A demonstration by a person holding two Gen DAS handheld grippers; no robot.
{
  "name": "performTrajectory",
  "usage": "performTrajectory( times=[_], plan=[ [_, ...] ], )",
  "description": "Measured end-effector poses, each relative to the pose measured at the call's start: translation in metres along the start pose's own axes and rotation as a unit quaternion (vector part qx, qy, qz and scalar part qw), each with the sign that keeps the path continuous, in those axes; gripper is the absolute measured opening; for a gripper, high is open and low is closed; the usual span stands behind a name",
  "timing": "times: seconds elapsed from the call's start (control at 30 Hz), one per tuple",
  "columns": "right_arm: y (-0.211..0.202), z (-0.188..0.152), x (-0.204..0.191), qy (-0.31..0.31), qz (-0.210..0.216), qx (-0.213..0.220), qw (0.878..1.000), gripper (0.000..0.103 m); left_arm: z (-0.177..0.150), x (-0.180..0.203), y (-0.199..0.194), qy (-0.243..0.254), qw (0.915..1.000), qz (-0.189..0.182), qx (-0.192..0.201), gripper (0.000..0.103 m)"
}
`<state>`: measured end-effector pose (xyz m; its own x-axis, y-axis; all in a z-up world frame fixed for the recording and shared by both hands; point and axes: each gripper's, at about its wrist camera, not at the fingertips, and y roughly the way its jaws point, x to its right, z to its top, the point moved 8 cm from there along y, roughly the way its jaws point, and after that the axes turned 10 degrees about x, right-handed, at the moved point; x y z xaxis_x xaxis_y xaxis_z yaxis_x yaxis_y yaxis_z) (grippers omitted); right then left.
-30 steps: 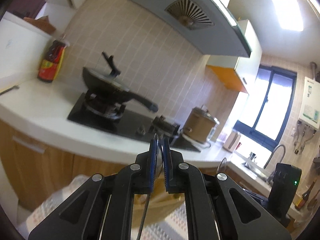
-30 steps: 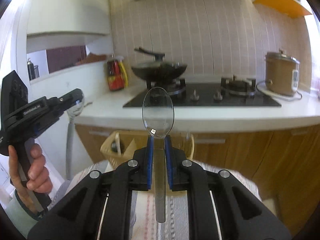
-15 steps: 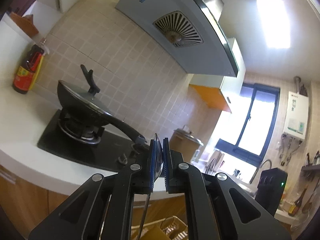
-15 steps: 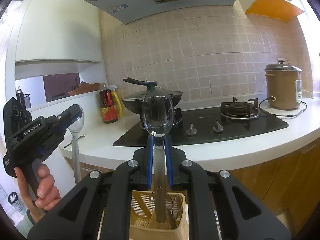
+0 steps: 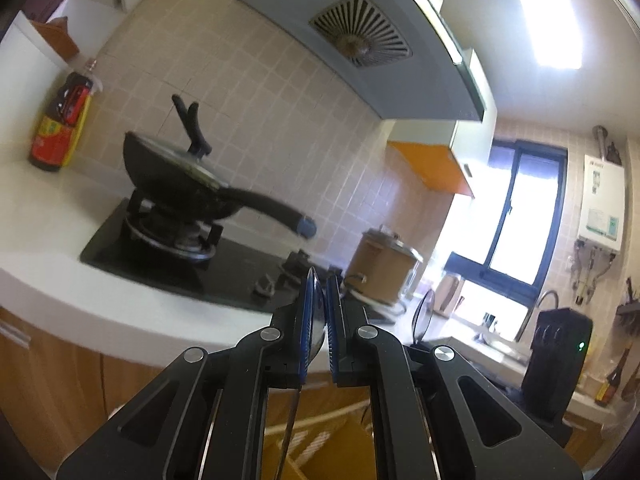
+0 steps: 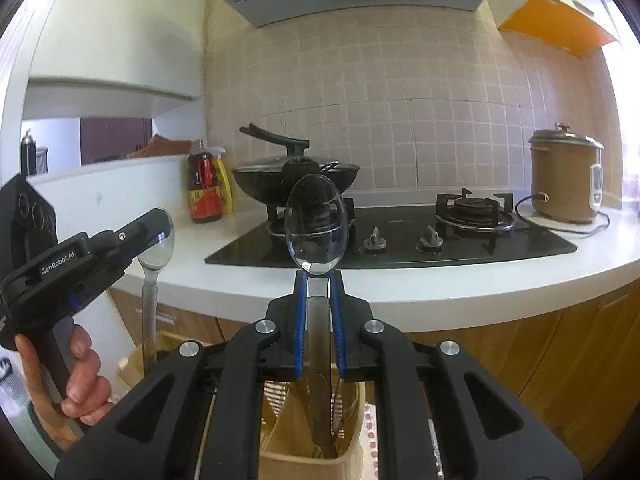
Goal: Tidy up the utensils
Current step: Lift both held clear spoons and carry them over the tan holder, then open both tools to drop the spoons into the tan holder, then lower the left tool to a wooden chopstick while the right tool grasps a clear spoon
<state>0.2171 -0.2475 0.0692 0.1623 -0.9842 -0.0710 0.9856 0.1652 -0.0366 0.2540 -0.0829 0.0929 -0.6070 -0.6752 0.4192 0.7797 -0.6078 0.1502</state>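
The right gripper (image 6: 318, 280) is clamped on the neck of a spoon (image 6: 316, 224), bowl up at frame centre, its handle hanging straight down into the beige holder (image 6: 312, 456) at the bottom edge. The left gripper (image 5: 320, 292) pinches a second spoon (image 5: 316, 320) edge-on between its blue pads; in the right view that spoon (image 6: 154, 264) shows at lower left, handle reaching down toward a paler caddy (image 6: 132, 364) beside the holder, though I cannot tell whether the tip is inside it. Judging from this, both spoons are lifted and lined up but neither is released, so lowering and letting go remain. The holder has slotted walls and dividers; a few dim handles seem to stand in it already, but they are too dark to name. Behind, across the middle of the frame, runs the counter (image 6: 440, 288) with a hob (image 6: 400, 244), a lidded wok (image 6: 296, 176) and a cooker (image 6: 564, 180) at right.
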Motion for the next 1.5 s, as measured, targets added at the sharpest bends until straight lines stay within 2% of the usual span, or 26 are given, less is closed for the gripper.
performTrajectory(
  times=[0.2, 0.27, 0.3, 0.33, 0.37, 0.43, 0.47, 0.63, 0.77, 0.9, 0.97, 1.0, 1.07, 1.1, 1.2, 1.23, 1.33, 1.43, 1.5],
  plan=[
    [-0.013, -0.012, -0.005, 0.000, 0.000, -0.005, 1.000, 0.011, -0.013, -0.005, -0.021, 0.002, 0.9996, 0.023, -0.019, 0.007],
    [-0.022, -0.013, -0.005, -0.002, -0.002, -0.013, 1.000, 0.011, -0.014, -0.004, -0.028, -0.007, 0.9994, 0.021, -0.028, 0.018],
    [-0.025, -0.013, -0.005, -0.003, -0.003, -0.014, 1.000, 0.016, -0.014, -0.004, -0.032, -0.014, 0.9989, 0.023, -0.037, 0.021],
    [-0.030, -0.012, -0.006, -0.007, -0.001, -0.020, 1.000, 0.028, -0.013, -0.004, -0.036, -0.017, 0.9987, 0.025, -0.042, 0.029],
    [-0.034, -0.012, -0.007, -0.011, -0.003, -0.024, 1.000, 0.033, -0.012, -0.002, -0.042, -0.016, 0.9983, 0.032, -0.046, 0.034],
    [-0.047, -0.009, -0.007, -0.015, -0.011, -0.020, 1.000, 0.054, -0.010, 0.001, -0.053, -0.013, 0.9981, 0.037, -0.048, 0.037],
    [-0.054, -0.007, -0.008, -0.018, -0.011, -0.017, 1.000, 0.057, -0.008, 0.005, -0.060, -0.010, 0.9980, 0.039, -0.049, 0.039],
    [-0.081, -0.004, -0.015, -0.018, -0.010, -0.037, 0.999, 0.057, -0.005, 0.018, -0.091, -0.001, 0.9951, 0.061, -0.077, 0.039],
    [-0.104, -0.009, -0.026, -0.008, -0.009, -0.074, 0.997, 0.057, -0.013, 0.021, -0.116, 0.006, 0.9882, 0.096, -0.120, 0.046],
    [-0.116, -0.034, -0.046, -0.019, -0.002, -0.148, 0.989, 0.057, -0.037, 0.016, -0.141, 0.008, 0.9740, 0.131, -0.185, 0.049],
    [-0.119, -0.057, -0.056, -0.009, 0.004, -0.203, 0.979, 0.057, -0.054, 0.011, -0.150, 0.007, 0.9635, 0.151, -0.221, 0.049],
    [-0.119, -0.065, -0.058, -0.003, 0.005, -0.222, 0.975, 0.054, -0.068, 0.008, -0.153, 0.005, 0.9548, 0.163, -0.249, 0.049],
    [-0.119, -0.096, -0.064, 0.024, 0.014, -0.285, 0.958, 0.044, -0.097, 0.000, -0.159, -0.010, 0.9370, 0.181, -0.299, 0.049],
    [-0.120, -0.108, -0.066, 0.034, 0.018, -0.305, 0.952, 0.036, -0.109, -0.003, -0.162, -0.020, 0.9315, 0.182, -0.314, 0.049],
    [-0.121, -0.157, -0.074, 0.083, 0.041, -0.388, 0.917, 0.031, -0.148, -0.014, -0.171, -0.047, 0.9117, 0.192, -0.360, 0.040],
    [-0.122, -0.165, -0.077, 0.096, 0.050, -0.401, 0.910, 0.029, -0.158, -0.015, -0.172, -0.054, 0.9079, 0.189, -0.370, 0.033],
    [-0.126, -0.185, -0.088, 0.122, 0.070, -0.428, 0.893, 0.024, -0.178, -0.018, -0.173, -0.047, 0.9000, 0.192, -0.388, 0.031],
    [-0.121, -0.192, -0.093, 0.127, 0.069, -0.438, 0.888, 0.022, -0.190, -0.019, -0.169, -0.020, 0.8941, 0.205, -0.398, 0.027],
    [-0.117, -0.193, -0.094, 0.140, 0.071, -0.444, 0.882, 0.022, -0.198, -0.021, -0.166, -0.001, 0.8870, 0.213, -0.410, 0.021]
  ],
)
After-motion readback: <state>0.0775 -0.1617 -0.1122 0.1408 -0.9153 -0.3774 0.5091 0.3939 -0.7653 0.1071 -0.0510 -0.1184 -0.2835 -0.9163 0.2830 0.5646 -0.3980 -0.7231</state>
